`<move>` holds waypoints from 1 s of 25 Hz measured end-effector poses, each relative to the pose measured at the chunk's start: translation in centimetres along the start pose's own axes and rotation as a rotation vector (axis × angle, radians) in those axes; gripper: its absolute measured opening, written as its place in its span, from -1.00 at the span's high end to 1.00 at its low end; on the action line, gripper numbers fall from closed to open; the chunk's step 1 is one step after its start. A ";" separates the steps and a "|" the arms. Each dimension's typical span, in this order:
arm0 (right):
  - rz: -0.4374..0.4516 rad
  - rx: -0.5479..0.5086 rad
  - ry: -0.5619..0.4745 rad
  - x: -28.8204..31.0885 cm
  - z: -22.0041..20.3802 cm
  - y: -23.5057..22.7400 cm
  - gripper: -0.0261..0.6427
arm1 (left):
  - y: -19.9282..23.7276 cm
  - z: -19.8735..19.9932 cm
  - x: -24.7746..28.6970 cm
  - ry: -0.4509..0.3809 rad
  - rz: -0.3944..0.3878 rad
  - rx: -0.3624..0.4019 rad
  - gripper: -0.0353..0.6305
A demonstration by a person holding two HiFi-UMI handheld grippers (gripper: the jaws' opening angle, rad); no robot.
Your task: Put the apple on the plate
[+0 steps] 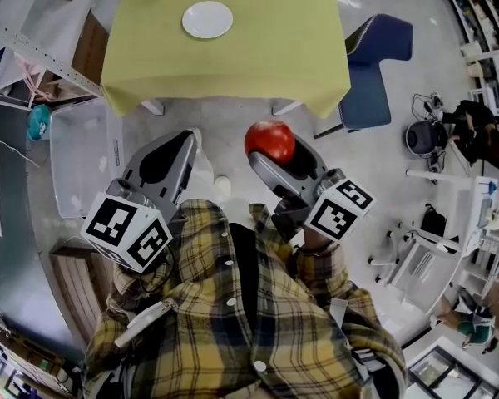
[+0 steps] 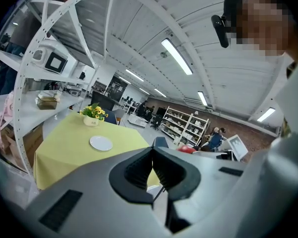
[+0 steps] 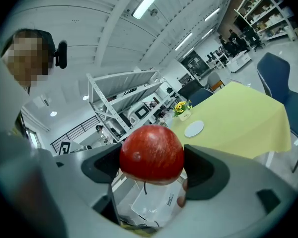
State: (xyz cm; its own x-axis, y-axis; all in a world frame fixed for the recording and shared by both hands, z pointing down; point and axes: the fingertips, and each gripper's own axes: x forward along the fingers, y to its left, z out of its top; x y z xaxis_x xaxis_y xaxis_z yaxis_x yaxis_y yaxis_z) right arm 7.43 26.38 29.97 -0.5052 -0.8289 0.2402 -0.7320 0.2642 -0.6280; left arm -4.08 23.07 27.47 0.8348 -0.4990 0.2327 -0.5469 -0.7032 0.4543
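A red apple (image 1: 269, 140) sits clamped between the jaws of my right gripper (image 1: 276, 150), held over the floor short of the table; in the right gripper view the apple (image 3: 151, 152) fills the gap in my right gripper (image 3: 152, 166). The white plate (image 1: 207, 19) lies bare on the yellow-green tablecloth (image 1: 274, 48), far ahead of both grippers; it shows small in the left gripper view as a plate (image 2: 101, 143) and in the right gripper view as a plate (image 3: 193, 129). My left gripper (image 1: 168, 156) is shut with nothing in it, its pads meeting (image 2: 152, 170).
A blue chair (image 1: 368, 73) stands at the table's right corner. A clear plastic bin (image 1: 79, 160) sits on the floor at the left beside a metal shelf frame (image 1: 33, 52). A pot of yellow flowers (image 2: 94, 114) stands on the table's far side. Desks and equipment crowd the right.
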 end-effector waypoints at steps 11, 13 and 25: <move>-0.040 -0.008 -0.040 7.7 5.9 -2.1 -0.20 | 7.2 6.7 5.6 0.001 -0.048 0.027 0.87; -0.034 -0.014 -0.044 10.0 7.4 -2.6 -0.20 | 9.0 8.2 6.7 0.000 -0.048 0.035 0.87; -0.042 -0.023 -0.059 19.8 13.3 -6.0 -0.20 | 17.9 12.9 11.7 0.010 -0.044 0.027 0.87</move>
State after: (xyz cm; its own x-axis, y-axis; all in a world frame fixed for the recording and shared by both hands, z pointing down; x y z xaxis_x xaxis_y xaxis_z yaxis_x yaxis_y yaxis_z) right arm 7.91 1.85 28.67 -0.4463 -0.8669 0.2218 -0.7630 0.2391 -0.6006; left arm -4.93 -1.83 27.24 0.8585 -0.4624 0.2217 -0.5112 -0.7379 0.4407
